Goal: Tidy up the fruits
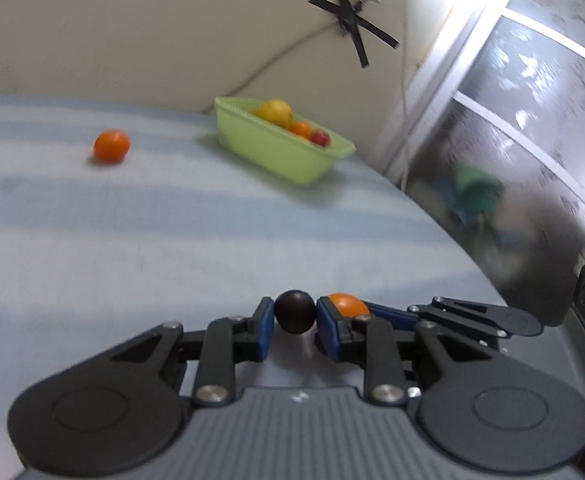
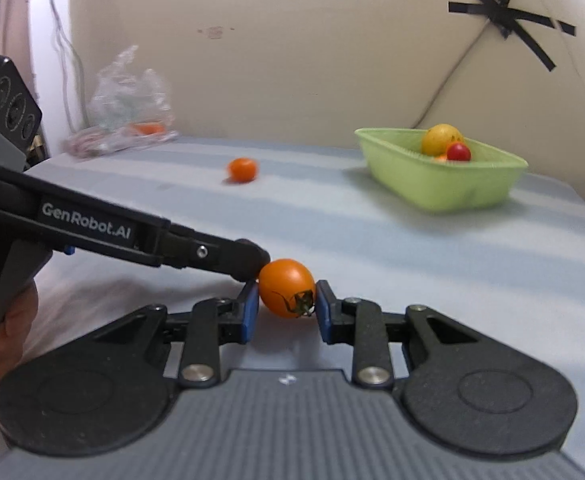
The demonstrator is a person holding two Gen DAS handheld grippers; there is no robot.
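Left gripper [image 1: 294, 318] clamped on a small dark round fruit [image 1: 295, 311], right gripper [image 2: 287, 306] gripping an orange tomato [image 2: 287, 287] with green stem, both well short of the green basket [image 2: 444, 184], loose orange fruit [image 2: 243, 169] left of the basket

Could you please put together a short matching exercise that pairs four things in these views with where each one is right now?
Things:
1. dark round fruit
2. orange tomato with a stem
3. yellow fruit
4. loose orange fruit

Places:
A. lying alone on the striped cloth
B. in the green basket
C. between the fingers of the left gripper
D. between the fingers of the right gripper

Pairs: 1-C, 2-D, 3-B, 4-A
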